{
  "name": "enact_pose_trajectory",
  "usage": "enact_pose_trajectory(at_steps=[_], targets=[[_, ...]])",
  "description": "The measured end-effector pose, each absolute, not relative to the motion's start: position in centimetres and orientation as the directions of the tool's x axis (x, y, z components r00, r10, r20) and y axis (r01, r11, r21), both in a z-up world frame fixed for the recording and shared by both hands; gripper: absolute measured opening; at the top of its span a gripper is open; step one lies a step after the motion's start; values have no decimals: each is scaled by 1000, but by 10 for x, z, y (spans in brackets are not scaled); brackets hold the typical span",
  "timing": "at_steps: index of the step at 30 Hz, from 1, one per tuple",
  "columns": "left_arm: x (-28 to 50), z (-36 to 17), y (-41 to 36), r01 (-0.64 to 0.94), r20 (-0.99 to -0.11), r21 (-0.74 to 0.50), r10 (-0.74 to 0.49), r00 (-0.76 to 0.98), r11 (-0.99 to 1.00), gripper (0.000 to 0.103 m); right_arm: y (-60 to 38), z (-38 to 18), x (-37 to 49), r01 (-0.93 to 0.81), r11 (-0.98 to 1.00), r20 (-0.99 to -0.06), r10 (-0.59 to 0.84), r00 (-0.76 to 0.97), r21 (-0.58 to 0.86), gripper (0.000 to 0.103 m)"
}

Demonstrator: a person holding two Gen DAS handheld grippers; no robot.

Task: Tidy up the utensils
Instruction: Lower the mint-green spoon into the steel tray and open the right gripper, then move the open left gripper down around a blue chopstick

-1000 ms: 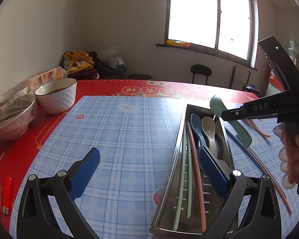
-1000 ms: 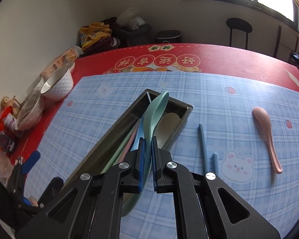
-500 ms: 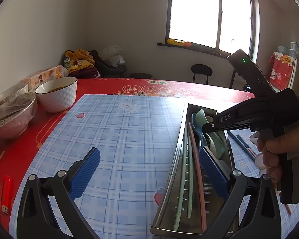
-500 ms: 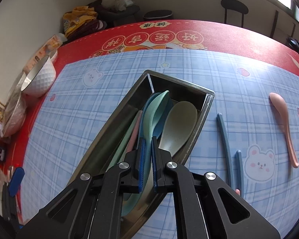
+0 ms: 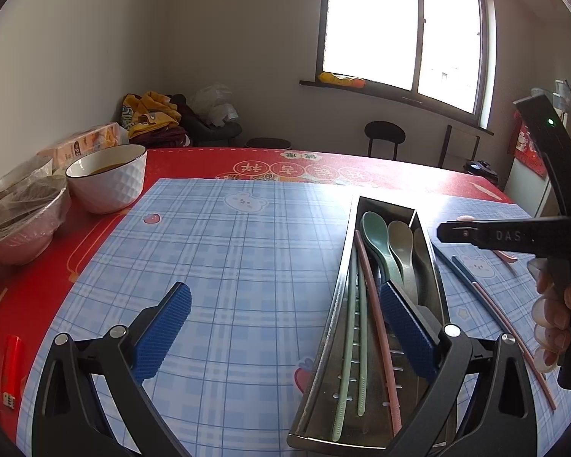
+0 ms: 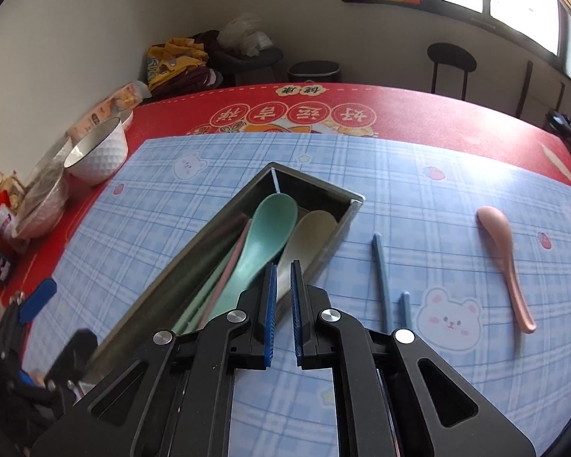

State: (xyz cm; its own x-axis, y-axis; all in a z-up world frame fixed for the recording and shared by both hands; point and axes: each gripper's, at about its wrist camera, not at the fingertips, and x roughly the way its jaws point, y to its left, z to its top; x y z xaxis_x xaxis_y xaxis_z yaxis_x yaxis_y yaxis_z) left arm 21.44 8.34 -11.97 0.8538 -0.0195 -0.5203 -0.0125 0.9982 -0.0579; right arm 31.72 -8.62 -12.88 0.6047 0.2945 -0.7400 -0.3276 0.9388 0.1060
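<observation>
We take the metal tray (image 6: 346,205) as landmark; it lies on the blue checked mat (image 5: 228,266).

Inside the tray: the green spoon (image 6: 264,236) lies bowl toward the far end wall, the beige spoon (image 6: 312,232) touching it on the right. Green chopsticks (image 5: 348,342) and one pink chopstick (image 5: 377,312) run lengthwise along the tray's left side, just beside the green spoon's handle.

Outside the tray, to its right on the mat: two blue chopsticks (image 6: 382,278), near the tray's long wall, then the pink spoon (image 6: 508,262), well apart from the tray. In the left wrist view a second pink chopstick (image 5: 514,327) lies to the right of the tray, beside a blue one.

Right gripper (image 6: 281,318): we see a narrow gap between the pads, all but closed, with nothing gripped. It hangs over the tray's near right part, over the beige spoon's handle. A hand (image 5: 555,323) carries it.

Left gripper (image 5: 281,337): jaws spread wide, nothing between them; its right pad (image 5: 407,331) sits over the tray's near half.

To the tray's far left, off the mat, stands a white bowl (image 5: 108,179).
</observation>
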Motion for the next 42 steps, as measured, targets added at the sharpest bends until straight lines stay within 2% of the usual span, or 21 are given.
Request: enact_pose_trajectory(at_steps=[4, 10, 18, 21, 28, 30, 32, 33, 35, 38, 42], targets=[[215, -120, 83, -18, -523, -56, -14, 852, 998, 97, -129, -133, 293, -311, 948, -713, 260, 651, 61, 8], [216, -121, 81, -31, -528, -35, 8, 849, 999, 97, -200, -151, 273, -260, 952, -707, 295, 643, 160, 8], [203, -105, 68, -82, -503, 37, 90, 860, 996, 97, -235, -163, 256, -222, 965, -692, 255, 675, 139, 8], [191, -85, 53, -65, -489, 11, 62, 870, 998, 97, -236, -165, 255, -224, 969, -690, 235, 684, 108, 8], [186, -68, -26, 66, -519, 62, -24, 854, 996, 95, -243, -170, 256, -232, 962, -682, 264, 682, 141, 8], [193, -73, -49, 107, -549, 60, -56, 834, 992, 85, -247, -171, 258, -228, 959, -684, 279, 674, 166, 8], [203, -81, -68, 151, -592, 38, -99, 800, 988, 60, -250, -172, 259, -223, 956, -683, 292, 669, 191, 8], [209, -87, -76, 176, -616, 19, -127, 777, 984, 53, -252, -173, 260, -224, 953, -681, 303, 667, 204, 8], [225, -101, -90, 220, -674, -37, -187, 715, 975, 21, -255, -173, 261, -226, 947, -675, 322, 664, 229, 8], [246, -123, -104, 240, -739, -122, -249, 626, 963, 11, -259, -175, 262, -234, 935, -669, 353, 654, 265, 8], [264, -137, -117, 233, -774, -163, -271, 572, 959, 10, -261, -177, 262, -245, 922, -664, 386, 641, 300, 8]])
